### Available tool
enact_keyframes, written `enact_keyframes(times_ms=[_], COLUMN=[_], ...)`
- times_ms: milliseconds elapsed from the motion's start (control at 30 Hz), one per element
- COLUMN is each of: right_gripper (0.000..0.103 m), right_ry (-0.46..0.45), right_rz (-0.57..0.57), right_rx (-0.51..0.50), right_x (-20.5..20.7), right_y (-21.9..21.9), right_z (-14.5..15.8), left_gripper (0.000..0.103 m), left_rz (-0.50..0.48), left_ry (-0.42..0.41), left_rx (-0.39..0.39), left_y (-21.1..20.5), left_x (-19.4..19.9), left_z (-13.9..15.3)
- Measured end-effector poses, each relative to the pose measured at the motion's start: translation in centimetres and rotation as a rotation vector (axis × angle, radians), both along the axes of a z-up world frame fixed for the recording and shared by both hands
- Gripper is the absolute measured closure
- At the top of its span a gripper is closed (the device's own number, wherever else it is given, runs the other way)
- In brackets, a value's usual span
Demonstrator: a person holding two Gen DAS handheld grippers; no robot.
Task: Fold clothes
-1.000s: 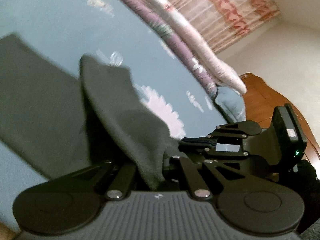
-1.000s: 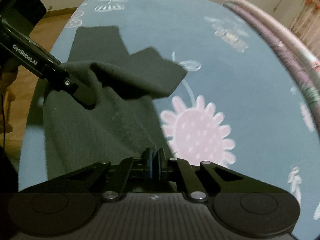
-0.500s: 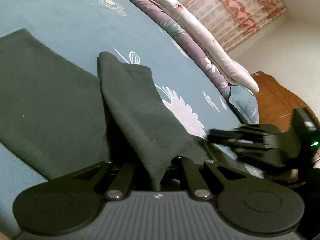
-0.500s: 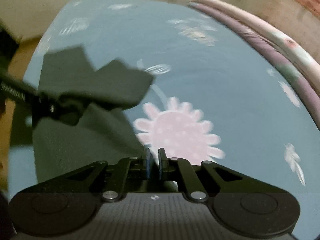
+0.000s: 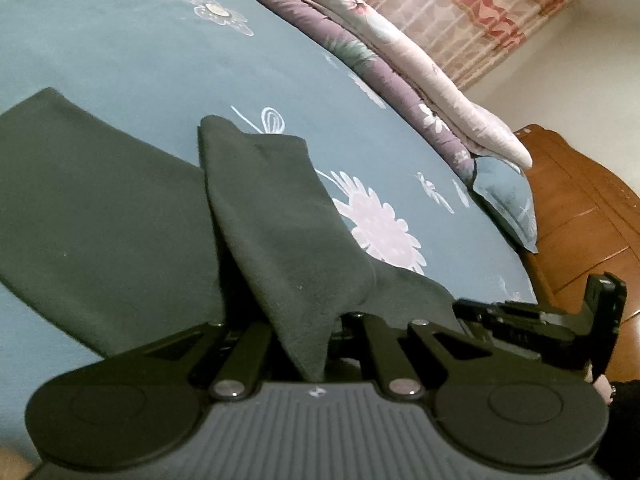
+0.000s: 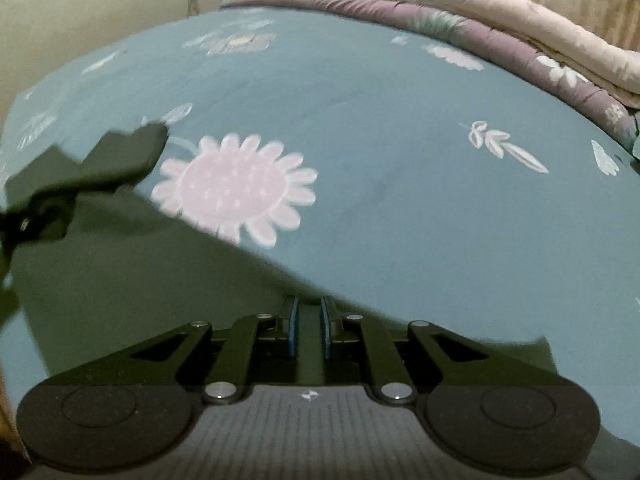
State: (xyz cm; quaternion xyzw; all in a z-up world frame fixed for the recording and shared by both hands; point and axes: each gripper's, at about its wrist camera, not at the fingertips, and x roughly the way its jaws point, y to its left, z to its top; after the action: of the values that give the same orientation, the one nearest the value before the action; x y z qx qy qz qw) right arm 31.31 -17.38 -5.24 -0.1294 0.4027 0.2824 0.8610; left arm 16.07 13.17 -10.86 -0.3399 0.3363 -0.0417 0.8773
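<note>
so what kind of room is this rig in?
Most likely a bedroom. The dark garment lies on a bed with a blue floral sheet, folded quilts are stacked along its far edge, and a wooden headboard stands beside a curtain.

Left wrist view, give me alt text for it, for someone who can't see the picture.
The left tool is clamped on a fold of a dark green garment, which drapes over a teal floral bedsheet. The right tool sits low at the right by the garment's edge. Folded quilts line the far side, with a wooden headboard beyond.
</note>
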Motion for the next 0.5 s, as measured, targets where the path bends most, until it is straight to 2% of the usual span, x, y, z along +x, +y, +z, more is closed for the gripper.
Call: enact_keyframes(times_ms=[67, 167, 233, 333, 400, 500], right_gripper=[0.086, 0.084, 0.076, 0.075, 0.072, 0.070], right_ry=[-0.011, -0.013, -0.003, 0.061, 0.103, 0.070], right_rz=[-0.014, 0.010, 0.054, 0.102, 0.136, 0.162], right_rx=[0.014, 0.016, 0.024, 0.058, 0.034, 0.004], right_x=[0.4, -0.5, -1.4, -2.0, -2.6, -4.1], right_y=[0.3, -0.3, -0.5, 0.4, 1.8, 2.1], right_z=[0.0, 1.5, 2.6, 1.9, 0.6, 1.4], left_gripper=[0.098, 0.098, 0.098, 0.096, 0.095, 0.095], left_rz=[0.004, -0.010, -0.015, -0.015, -0.024, -0.042], left_ry=[0.006, 0.007, 0.008, 0.000, 0.016, 0.032], left_rx=[-0.001, 0.022, 0.018, 0.031, 0.038, 0.053], left_y=[0.1, -0.1, -0.1, 0.1, 0.4, 0.5], left_x=[0.0, 0.2, 0.3, 0.5, 0.6, 0.7], left_z=[0.2, 0.7, 1.0, 1.5, 1.5, 1.7])
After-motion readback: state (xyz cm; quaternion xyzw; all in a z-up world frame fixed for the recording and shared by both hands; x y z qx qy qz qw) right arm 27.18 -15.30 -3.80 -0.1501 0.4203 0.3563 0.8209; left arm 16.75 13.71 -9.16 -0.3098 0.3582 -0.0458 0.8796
